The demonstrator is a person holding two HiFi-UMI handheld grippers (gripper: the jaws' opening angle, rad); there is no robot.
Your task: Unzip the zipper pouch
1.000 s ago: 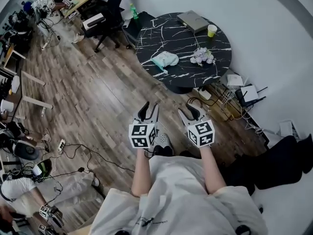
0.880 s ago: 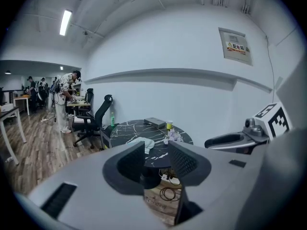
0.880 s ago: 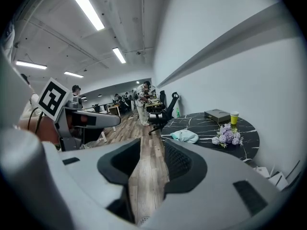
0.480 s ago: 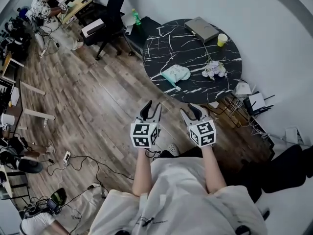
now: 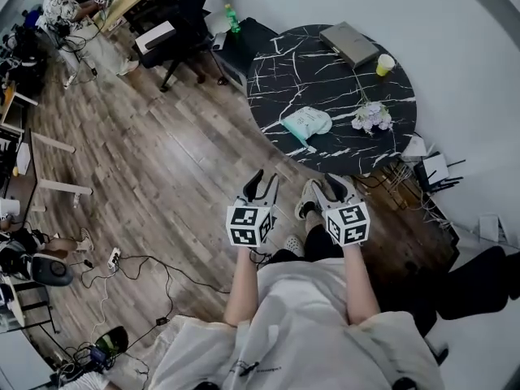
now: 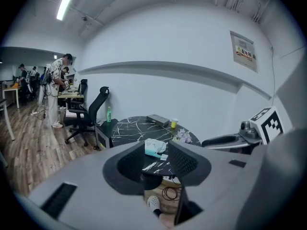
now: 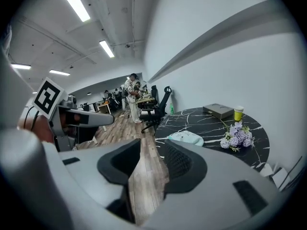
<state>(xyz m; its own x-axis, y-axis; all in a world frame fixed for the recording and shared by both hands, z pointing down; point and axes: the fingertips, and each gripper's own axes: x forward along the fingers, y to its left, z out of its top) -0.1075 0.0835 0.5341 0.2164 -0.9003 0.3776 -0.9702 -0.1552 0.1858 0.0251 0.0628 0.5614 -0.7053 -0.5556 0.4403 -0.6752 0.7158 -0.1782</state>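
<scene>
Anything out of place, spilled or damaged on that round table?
Nothing stands out. The zipper pouch lies flat on the table, flowers beside it, box and cup at the far side; nothing spilled.

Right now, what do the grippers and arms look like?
The left gripper and right gripper match: light grey bodies, black ribbed pads, a white cube with black square markers on each. The person wears a white short-sleeved T-shirt.
</scene>
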